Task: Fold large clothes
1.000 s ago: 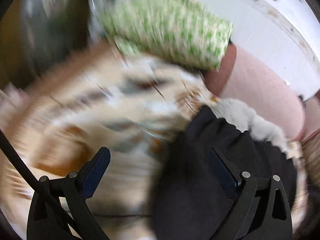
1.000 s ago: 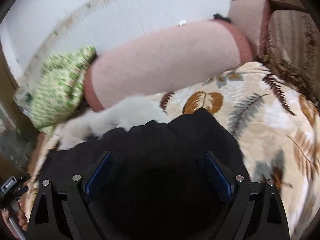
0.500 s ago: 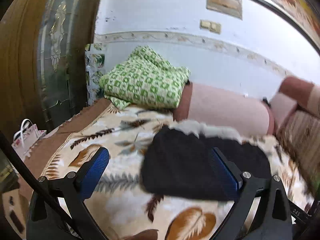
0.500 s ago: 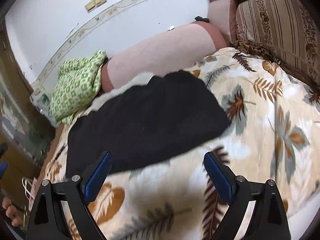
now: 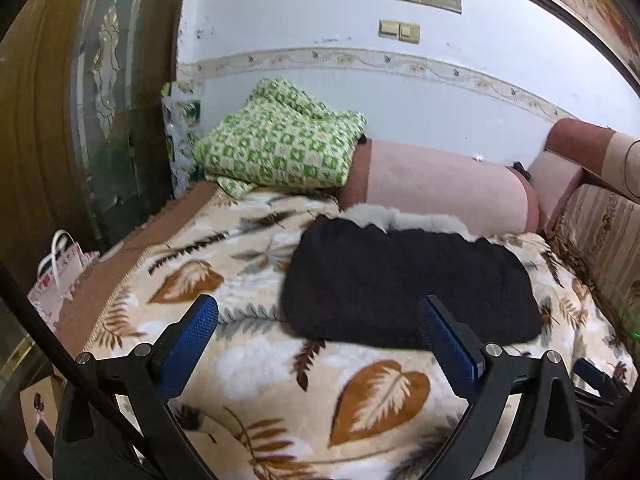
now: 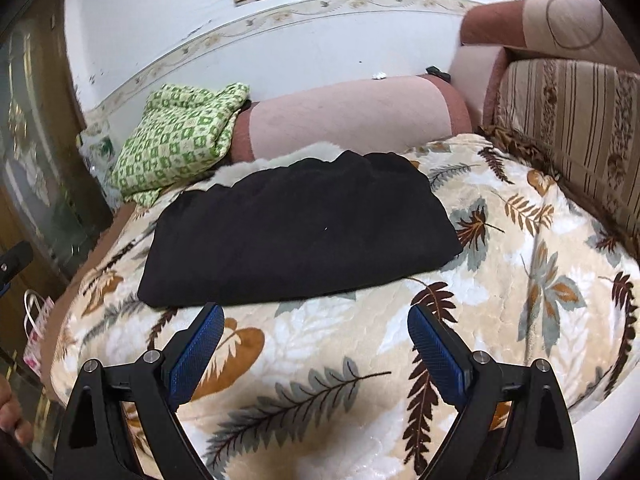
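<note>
So the black coat (image 6: 300,232) was lying folded into a flat bundle on the leaf-print blanket (image 6: 520,280), with its pale fur trim (image 5: 384,216) along the far edge, right up against the pink bolster (image 6: 352,120). A green checked cloth (image 5: 280,144) sat bunched up at the bolster's left end (partly draped over it, from what I could see). The left gripper (image 5: 318,320) had its blue pads spread wide with nothing between them, hovering above the blanket just short of the coat. Same deal with the right gripper (image 6: 316,330): jaws wide apart, holding nothing, near the coat's front edge.
</note>
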The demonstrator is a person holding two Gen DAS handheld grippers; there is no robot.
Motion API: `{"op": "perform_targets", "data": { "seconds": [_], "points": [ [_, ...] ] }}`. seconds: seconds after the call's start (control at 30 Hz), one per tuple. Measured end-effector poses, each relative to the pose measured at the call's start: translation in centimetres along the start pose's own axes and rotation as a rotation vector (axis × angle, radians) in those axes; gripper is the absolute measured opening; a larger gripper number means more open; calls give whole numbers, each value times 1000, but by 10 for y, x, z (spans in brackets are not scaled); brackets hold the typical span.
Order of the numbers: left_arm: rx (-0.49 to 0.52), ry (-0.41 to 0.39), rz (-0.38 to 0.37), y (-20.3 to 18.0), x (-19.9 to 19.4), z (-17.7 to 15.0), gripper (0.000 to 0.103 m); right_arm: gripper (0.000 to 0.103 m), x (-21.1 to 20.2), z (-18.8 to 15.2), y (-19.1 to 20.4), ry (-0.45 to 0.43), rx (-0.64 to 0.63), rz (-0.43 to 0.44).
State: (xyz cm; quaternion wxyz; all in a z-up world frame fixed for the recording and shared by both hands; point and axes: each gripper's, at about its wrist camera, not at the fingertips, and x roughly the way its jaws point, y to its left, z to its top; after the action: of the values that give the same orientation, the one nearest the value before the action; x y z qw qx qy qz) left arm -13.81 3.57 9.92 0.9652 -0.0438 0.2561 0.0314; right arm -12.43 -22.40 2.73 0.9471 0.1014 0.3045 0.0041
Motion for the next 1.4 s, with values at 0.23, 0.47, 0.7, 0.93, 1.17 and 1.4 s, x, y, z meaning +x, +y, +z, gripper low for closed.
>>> {"op": "perform_targets", "data": {
  "seconds": [0.23,0.47,0.7,0.93,1.17,1.4],
  "points": [
    [36,72,-11,-11,7,-12,99,95,-6,-7,13,-10,-70,-43],
    [65,113,-12,-21,13,-20,99,95,-1,-10,16,-1,-117,-92],
    [82,157,-12,-27,25,-28,99,95,7,-13,17,23,-134,-114],
    [87,202,-2,-29,38,-35,99,95,20,-16,11,65,-118,-153],
    [97,224,0,-31,47,-40,99,95,32,-19,10,92,-157,-227],
    [111,238,0,-34,51,-44,99,95,35,-21,13,91,-206,-280]
  ]
}}
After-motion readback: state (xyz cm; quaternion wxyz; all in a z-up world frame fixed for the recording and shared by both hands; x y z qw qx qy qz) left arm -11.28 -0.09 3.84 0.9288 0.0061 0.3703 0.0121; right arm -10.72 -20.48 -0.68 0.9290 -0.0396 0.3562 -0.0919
